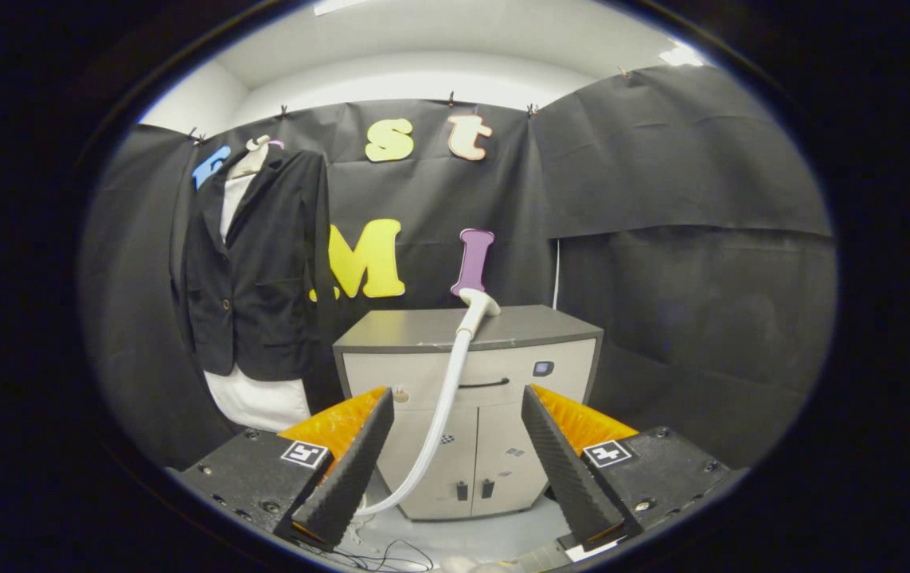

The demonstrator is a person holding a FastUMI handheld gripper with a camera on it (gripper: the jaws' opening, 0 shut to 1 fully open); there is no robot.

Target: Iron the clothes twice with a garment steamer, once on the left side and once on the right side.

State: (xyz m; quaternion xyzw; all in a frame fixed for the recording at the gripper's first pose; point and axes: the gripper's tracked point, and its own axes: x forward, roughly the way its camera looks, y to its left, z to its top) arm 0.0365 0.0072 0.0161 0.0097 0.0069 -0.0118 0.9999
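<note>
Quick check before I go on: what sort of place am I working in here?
Likely a staged test booth, not a home: black cloth walls, a jacket hanging, a steamer head resting on a cabinet. The gripper is open.

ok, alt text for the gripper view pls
The open gripper faces a grey cabinet with nothing between its fingers. A steamer head rests on the cabinet top, its white hose trailing down. A black blazer hangs beyond the cabinet's left.
</note>
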